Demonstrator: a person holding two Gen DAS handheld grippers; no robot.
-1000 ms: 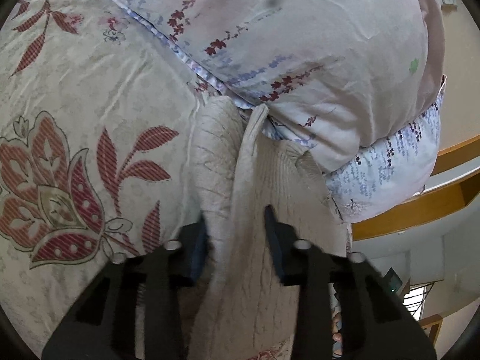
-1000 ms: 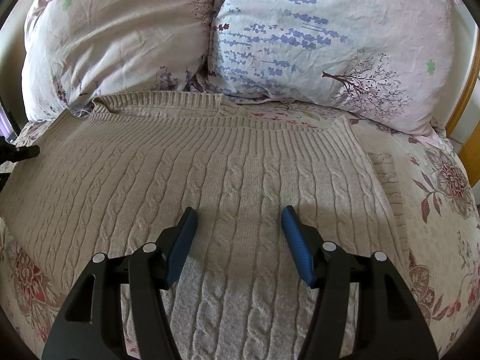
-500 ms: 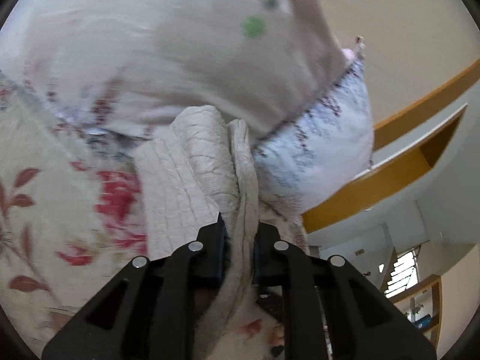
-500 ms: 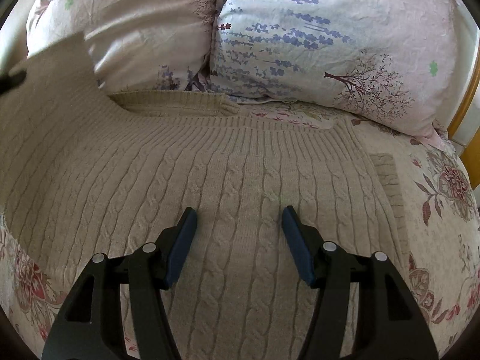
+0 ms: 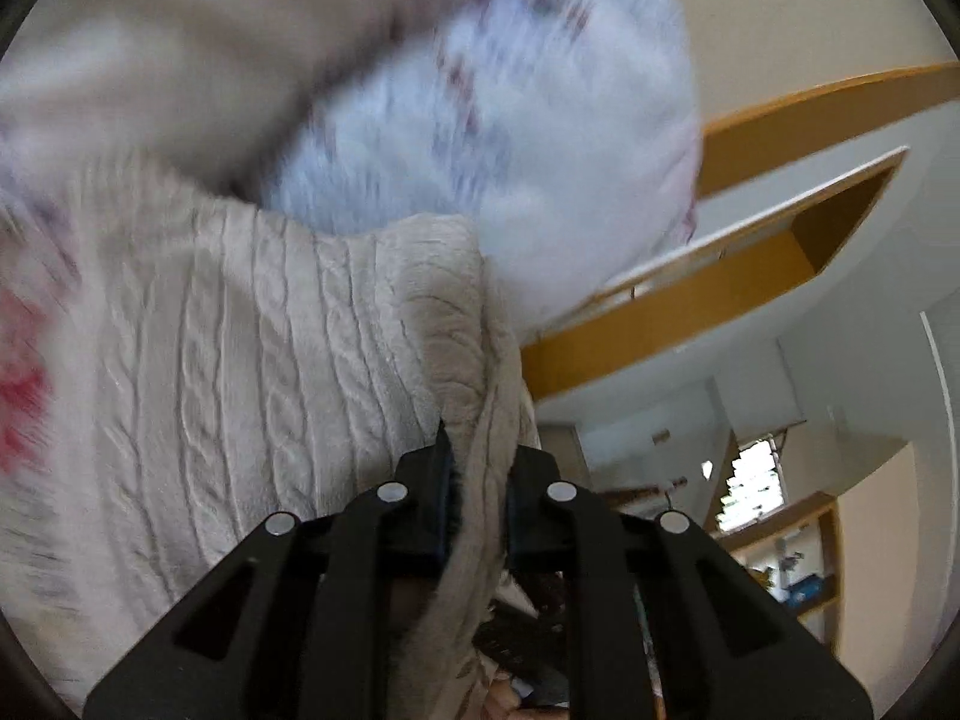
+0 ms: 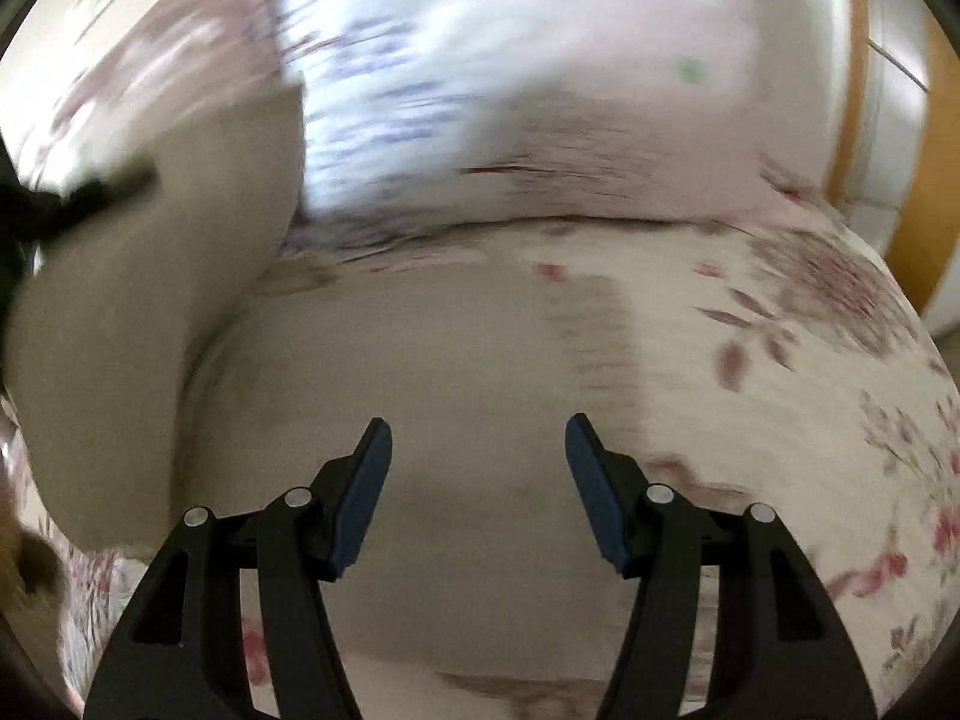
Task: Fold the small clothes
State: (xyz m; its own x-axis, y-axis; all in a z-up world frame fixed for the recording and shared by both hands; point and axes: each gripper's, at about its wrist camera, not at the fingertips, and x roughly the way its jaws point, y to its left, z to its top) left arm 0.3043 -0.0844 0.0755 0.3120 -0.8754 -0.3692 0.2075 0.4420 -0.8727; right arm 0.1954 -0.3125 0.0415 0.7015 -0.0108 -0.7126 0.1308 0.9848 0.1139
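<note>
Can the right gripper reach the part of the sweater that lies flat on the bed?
Probably yes. The right gripper is open and empty, and the flat sweater lies just ahead of its fingers with nothing between. The left gripper lifts only the far side.

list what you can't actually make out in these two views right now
- Right wrist view: motion blur wipes out the knit of the sweater and the pillows' print.
- Right wrist view: the left gripper is a dark smear at the edge; its jaws are unreadable there.
- Left wrist view: the pinched sweater edge runs behind the gripper body.
- Left wrist view: shelf items too small.
</note>
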